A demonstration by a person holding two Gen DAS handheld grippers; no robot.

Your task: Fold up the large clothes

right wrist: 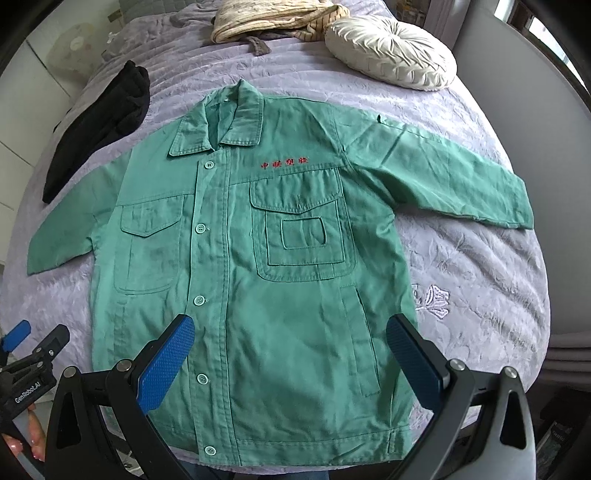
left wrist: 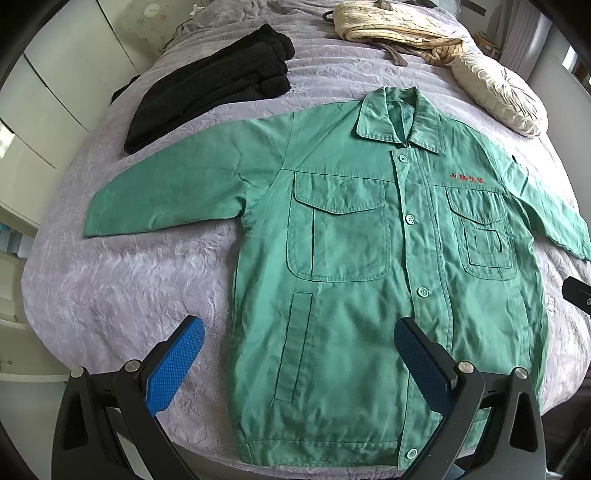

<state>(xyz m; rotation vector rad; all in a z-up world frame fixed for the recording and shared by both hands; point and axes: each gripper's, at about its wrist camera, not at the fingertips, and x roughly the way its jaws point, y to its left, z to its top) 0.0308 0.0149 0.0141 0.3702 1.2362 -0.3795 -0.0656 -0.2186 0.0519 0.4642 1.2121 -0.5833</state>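
A green work jacket (left wrist: 354,266) (right wrist: 266,280) lies flat, front up and buttoned, on a lilac bedspread, collar away from me and both sleeves spread sideways. Red embroidered characters (right wrist: 283,164) sit above one chest pocket. My left gripper (left wrist: 297,332) hovers open over the jacket's lower left part, nothing between its blue pads. My right gripper (right wrist: 290,328) hangs open above the lower hem area, empty too. The left gripper (right wrist: 16,338) also shows at the left edge of the right wrist view, held by a hand (right wrist: 33,439).
A folded black garment (left wrist: 210,88) (right wrist: 99,129) lies to the left of the jacket. A round cream cushion (left wrist: 498,92) (right wrist: 391,51) and a striped beige bundle (left wrist: 399,26) sit near the head of the bed. White cupboards (left wrist: 44,110) stand to the left.
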